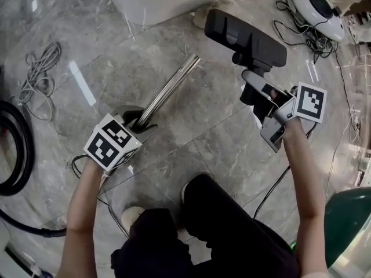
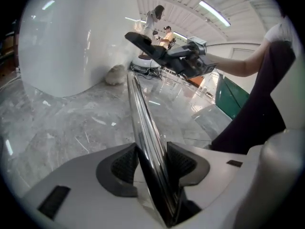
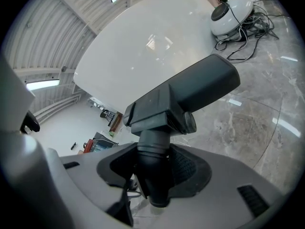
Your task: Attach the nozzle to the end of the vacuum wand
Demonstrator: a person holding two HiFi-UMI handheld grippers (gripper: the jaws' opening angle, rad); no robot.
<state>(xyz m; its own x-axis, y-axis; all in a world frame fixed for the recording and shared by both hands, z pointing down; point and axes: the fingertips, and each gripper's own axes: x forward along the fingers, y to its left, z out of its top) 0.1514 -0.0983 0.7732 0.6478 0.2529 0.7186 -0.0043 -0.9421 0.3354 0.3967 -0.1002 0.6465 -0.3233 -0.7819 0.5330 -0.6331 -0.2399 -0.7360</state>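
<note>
Not yet joined. Has both parts in hand, one per tool, and holds them well apart above the marble floor (image 1: 174, 155). Clamps the left tool (image 2: 152, 163) on the near end of the chrome wand (image 2: 143, 113), pads pressed to either side of the tube. Clamps the right tool (image 3: 155, 168) round the neck of the black nozzle (image 3: 190, 97), with the broad head out beyond the jaws.

Looks, then, like pick-up done and mating undone: left to bring the wand's free end to the open end of the nozzle's neck and push it home. Probably calls for a turn of one part first, with the wand's free end aimed away from the person and the neck's open end facing back toward the right hand.

Reaches the left forearm (image 1: 81, 213) forward at the left of the head view, tool pitched downward along the wand. Stretches the right forearm (image 1: 304, 172) farther out, tool tipped down less steeply, nozzle head raised clear of the floor.
</note>
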